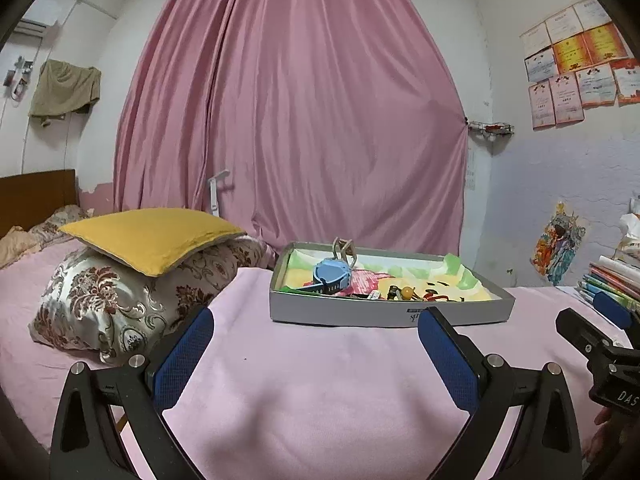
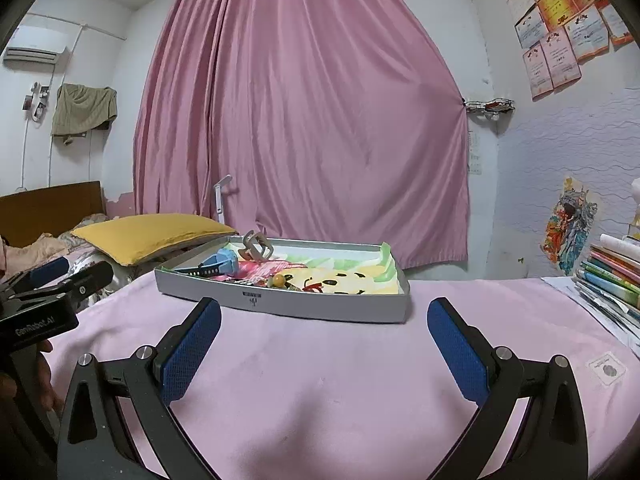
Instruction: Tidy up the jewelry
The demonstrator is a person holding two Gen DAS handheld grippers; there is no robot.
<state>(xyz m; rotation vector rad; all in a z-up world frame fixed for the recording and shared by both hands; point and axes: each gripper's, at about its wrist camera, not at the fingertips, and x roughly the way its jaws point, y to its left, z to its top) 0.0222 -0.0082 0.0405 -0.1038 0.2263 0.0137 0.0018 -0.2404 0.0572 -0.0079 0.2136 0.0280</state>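
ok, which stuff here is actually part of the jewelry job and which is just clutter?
Part of the job:
- grey tray
- blue watch
- beige hair claw
- amber bead
- left gripper and right gripper, both open and short of the tray

Just lying about:
- yellow pillow
- patterned quilt
- stack of books
- pink curtain
- pink bedsheet

Tray (image 1: 390, 314) on bed (image 1: 320, 380), watch (image 1: 332, 274) inside at left, pillow (image 1: 152, 240) left, books (image 1: 616, 280) right.

the tray (image 1: 360, 312) looks like matt grey cardboard, lined with coloured paper (image 1: 452, 280). the bed cover (image 1: 320, 380) is soft pink cloth. gripper pads (image 2: 192, 344) are rough blue rubber on black plastic.
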